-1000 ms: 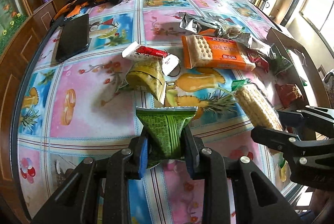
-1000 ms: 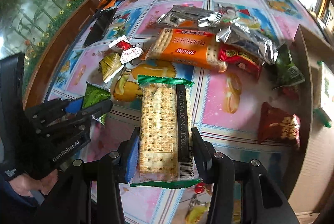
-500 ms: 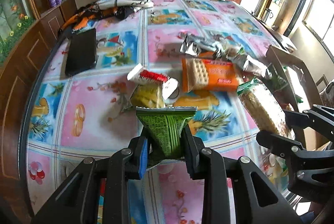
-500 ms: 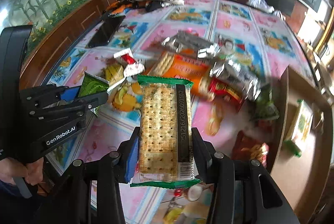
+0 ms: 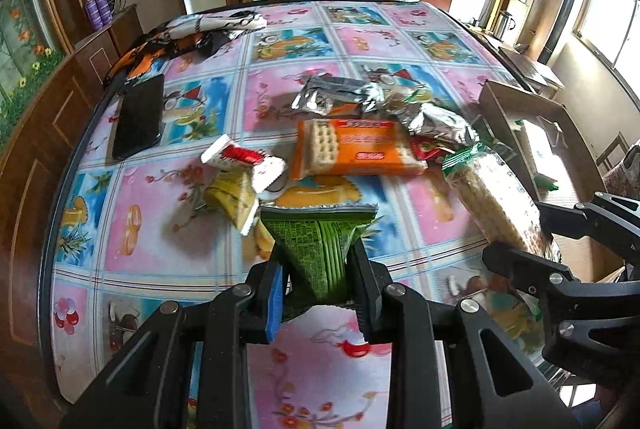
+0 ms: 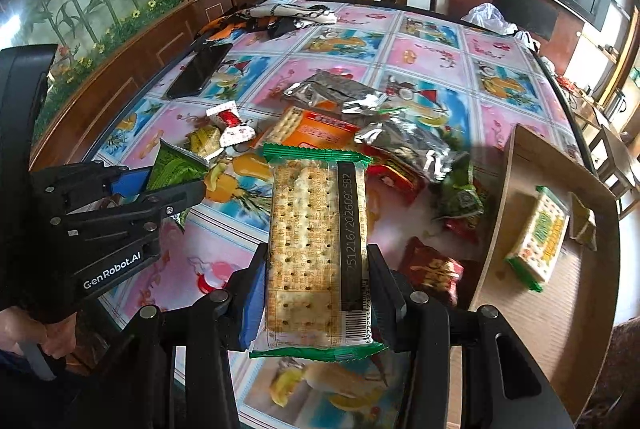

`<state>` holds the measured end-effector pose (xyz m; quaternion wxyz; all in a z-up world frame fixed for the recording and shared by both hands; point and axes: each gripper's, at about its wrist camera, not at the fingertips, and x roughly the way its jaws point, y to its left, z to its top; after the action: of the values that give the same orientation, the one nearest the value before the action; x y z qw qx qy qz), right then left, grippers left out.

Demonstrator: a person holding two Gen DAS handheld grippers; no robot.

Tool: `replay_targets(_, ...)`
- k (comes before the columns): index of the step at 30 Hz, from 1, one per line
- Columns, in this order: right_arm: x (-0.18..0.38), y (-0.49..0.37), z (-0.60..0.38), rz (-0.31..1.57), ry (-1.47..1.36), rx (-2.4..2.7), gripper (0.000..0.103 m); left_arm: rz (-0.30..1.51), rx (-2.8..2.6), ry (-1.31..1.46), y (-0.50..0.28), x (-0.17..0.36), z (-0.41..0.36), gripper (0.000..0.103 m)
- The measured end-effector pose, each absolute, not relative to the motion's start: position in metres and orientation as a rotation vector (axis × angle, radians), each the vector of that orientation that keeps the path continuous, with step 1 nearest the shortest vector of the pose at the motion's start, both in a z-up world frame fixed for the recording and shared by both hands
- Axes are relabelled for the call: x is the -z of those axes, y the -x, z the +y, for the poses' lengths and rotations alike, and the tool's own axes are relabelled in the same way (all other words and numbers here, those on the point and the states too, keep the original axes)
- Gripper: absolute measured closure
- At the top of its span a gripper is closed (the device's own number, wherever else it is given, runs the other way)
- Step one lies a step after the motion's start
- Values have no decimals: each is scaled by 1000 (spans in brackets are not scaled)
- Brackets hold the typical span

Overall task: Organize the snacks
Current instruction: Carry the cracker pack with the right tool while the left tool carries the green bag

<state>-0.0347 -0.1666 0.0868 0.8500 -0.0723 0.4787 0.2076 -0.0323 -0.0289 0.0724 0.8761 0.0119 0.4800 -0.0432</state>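
The left gripper (image 5: 316, 293) points steeply downward over the counter (image 5: 160, 213), its jaws clenched on a green snack pouch (image 5: 320, 249) that stands above the floral cloth at lower centre of the left wrist view. The right gripper (image 6: 316, 305) is pitched down likewise, jaws grasping a long cracker pack (image 6: 316, 249) with green ends, held lengthwise and clear of the counter at the centre of the right wrist view. In that same view the left gripper appears at the left edge, with a hand (image 6: 44, 333) on its handle at lower left. The remaining snacks lie in a loose pile mid-frame: an orange cracker pack (image 5: 356, 149), silver foil bags (image 5: 336, 93), a red-and-white wrapper (image 5: 244, 161), a yellow packet (image 5: 232, 193). A wooden tray (image 6: 560, 309) at right holds a green-edged pack (image 6: 538, 237). A black phone (image 5: 138, 117) lies at upper left.
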Motion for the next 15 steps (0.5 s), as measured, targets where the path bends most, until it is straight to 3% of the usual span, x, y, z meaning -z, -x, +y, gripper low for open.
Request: replay_targets(15, -98, 35, -225, 976, 106, -366, 53, 980, 170, -86, 19, -84, -95, 75)
